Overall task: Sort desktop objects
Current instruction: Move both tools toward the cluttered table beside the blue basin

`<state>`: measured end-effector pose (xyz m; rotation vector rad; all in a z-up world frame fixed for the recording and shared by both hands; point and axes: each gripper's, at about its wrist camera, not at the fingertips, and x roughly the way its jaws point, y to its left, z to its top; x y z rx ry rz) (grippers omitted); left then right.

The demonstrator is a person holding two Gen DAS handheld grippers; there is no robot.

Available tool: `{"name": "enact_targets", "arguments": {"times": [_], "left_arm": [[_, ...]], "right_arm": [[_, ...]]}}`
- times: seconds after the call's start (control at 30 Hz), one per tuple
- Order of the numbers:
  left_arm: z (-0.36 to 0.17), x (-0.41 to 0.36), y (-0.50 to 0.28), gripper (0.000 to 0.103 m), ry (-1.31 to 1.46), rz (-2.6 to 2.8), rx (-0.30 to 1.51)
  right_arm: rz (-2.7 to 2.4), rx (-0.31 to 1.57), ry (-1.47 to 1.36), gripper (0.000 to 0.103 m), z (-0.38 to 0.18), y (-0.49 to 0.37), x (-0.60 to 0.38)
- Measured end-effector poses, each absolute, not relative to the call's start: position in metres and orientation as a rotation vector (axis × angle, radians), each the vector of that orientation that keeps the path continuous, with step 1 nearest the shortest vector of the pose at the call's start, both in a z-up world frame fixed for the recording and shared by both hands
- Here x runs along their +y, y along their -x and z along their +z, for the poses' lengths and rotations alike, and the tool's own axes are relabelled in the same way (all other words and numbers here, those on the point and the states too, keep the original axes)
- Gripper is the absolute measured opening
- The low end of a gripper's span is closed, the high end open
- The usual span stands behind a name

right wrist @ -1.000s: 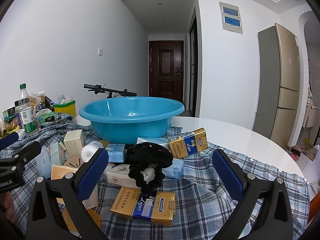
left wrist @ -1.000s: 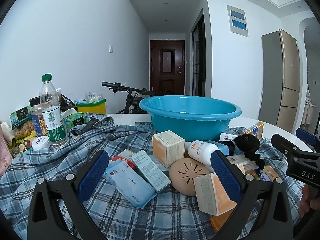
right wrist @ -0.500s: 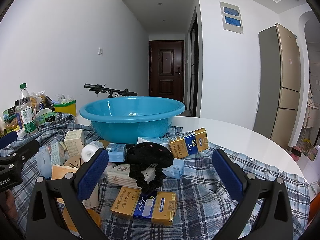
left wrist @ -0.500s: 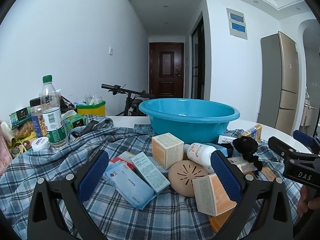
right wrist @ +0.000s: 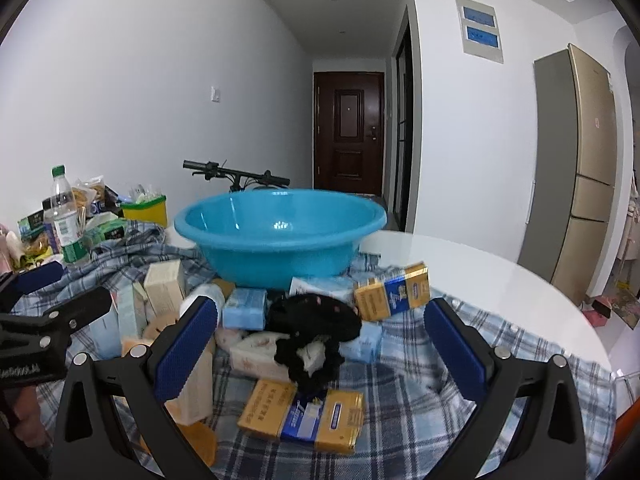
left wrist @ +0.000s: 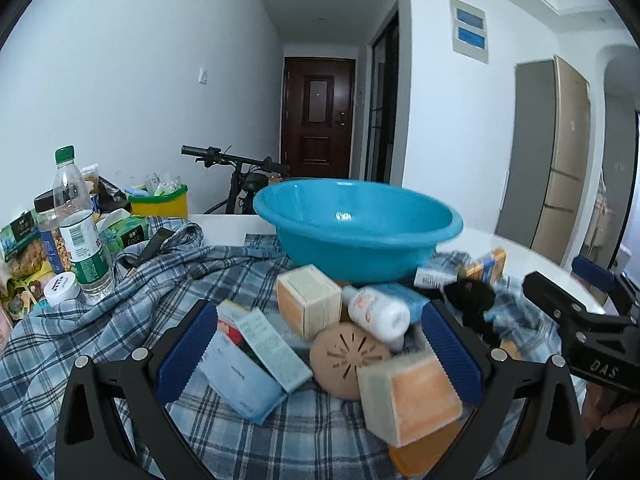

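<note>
— What has changed over the last second?

— Both of me have eased closer to the heap; nothing is gripped. My left gripper, jaws spread, frames the tan disc, the orange box at four o'clock.

— And the right?

— My right gripper, spread too, faces the black hair tie. The blue basin waits at twelve o'clock, empty. Sorting is just starting, I judge.

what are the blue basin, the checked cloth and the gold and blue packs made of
Blue basin: looks like moulded plastic, glossy, with bright glints inside the bowl. Checked cloth: woven fabric, matte, bunched into soft folds; buttons along one edge suggest a shirt. Gold and blue packs: probably printed card under a shiny film, going by the sharp corners and the sheen.
</note>
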<state>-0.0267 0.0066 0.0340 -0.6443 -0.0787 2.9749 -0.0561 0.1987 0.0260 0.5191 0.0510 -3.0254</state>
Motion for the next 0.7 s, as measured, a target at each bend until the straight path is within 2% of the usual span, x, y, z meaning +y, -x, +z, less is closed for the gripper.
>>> {"name": "enact_targets", "arguments": {"times": [0.27,0.4,0.6,0.7], "left_arm": [[0.083,-0.002,0.037,0.103,0.565,3.033,-0.060],[0.106,-0.010,0.044,0.103,0.548,3.021,-0.122],[0.138,-0.006,0.044,0.103,0.457,3.064,-0.055],[0.152,-0.010,0.041,0.103,0.397,3.077,-0.084]], "right_arm": [[-3.035,0.042,-0.447,0.103,0.072,0.065,0.205],[-3.038,0.043,-0.408,0.103,0.094,0.069,0.207],[-3.038,0.033,-0.338,0.103,0.121,0.072,0.207],[-3.039,0.027,-0.310,0.103,0.132,0.072,0.208]]}}
